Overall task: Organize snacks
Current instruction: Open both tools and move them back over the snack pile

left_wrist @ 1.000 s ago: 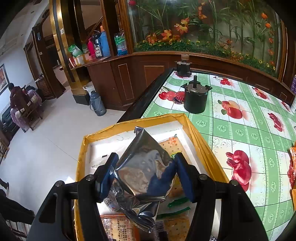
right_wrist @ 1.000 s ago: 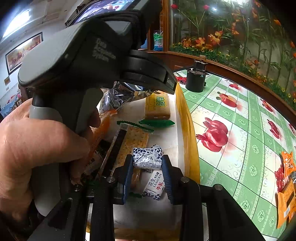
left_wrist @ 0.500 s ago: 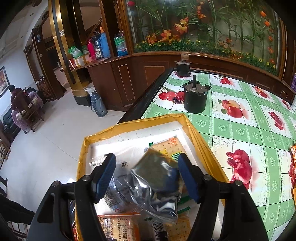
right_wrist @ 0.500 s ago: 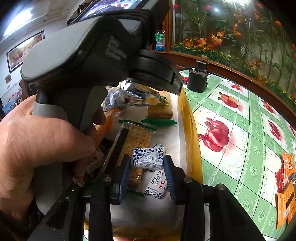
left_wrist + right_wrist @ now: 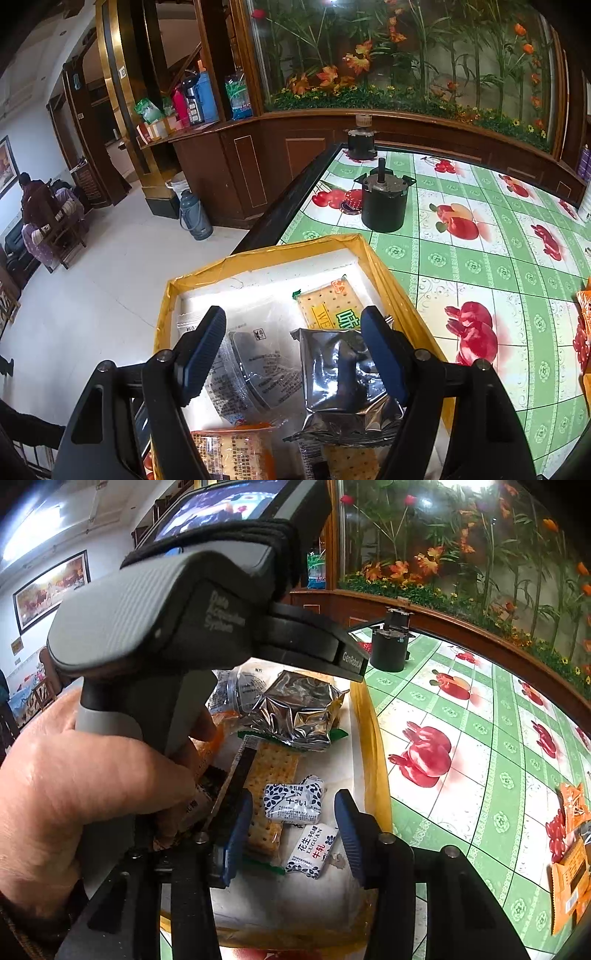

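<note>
Since a second ago: foil pack (image 5: 347,373) dropped from left tongs (image 5: 293,354), now lying in the tray (image 5: 258,254); candy (image 5: 293,802) let go by right tongs (image 5: 293,834), likewise resting on the tray floor. Both tongs now spread apart, gripping nothing, hovering over the load.

Surface (image 5: 476,258), green fruit-print, carrying the tray at its left edge; orange packs (image 5: 570,834) well apart to the right, not yet gathered. Inside the tray: clear bag (image 5: 255,354), crackers (image 5: 328,306), foil pack overlapping both, second candy (image 5: 312,851) just beside the first.

Risk, judged: foil pack perched loosely on others, could slide on withdrawal; right finger (image 5: 384,354) close enough to snag it. Crowded handsets prone to bumping.
</note>
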`<state>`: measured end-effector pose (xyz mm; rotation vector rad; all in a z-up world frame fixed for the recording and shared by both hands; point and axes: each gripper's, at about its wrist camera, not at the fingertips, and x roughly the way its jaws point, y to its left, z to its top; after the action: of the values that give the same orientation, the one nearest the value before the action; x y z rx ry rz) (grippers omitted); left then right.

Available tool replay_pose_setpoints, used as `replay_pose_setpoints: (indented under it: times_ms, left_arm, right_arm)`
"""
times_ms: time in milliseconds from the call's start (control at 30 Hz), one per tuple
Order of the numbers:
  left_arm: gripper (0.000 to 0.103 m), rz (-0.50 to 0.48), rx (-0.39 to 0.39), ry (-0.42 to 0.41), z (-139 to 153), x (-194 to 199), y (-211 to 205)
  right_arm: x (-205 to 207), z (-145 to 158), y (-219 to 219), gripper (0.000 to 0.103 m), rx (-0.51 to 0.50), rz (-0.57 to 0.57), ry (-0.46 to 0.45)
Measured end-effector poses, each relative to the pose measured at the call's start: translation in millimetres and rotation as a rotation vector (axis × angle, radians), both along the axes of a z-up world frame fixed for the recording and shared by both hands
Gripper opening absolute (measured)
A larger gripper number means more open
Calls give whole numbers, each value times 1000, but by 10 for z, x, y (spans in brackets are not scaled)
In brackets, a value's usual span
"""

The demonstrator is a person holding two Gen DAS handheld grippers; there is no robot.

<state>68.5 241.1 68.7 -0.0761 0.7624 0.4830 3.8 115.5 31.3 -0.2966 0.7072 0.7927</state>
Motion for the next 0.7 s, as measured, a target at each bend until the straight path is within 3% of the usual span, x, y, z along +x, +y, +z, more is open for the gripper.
replay_pose_setpoints:
  times_ms: [433, 700]
  left_arm:
    - [75, -2, 6, -26, 73, 5, -57]
    - [75, -27, 11, -90, 180, -41, -154]
  right_arm:
    - [-4, 60, -43, 50, 22, -7, -4]
    - [128, 267, -351, 50, 108, -73, 10]
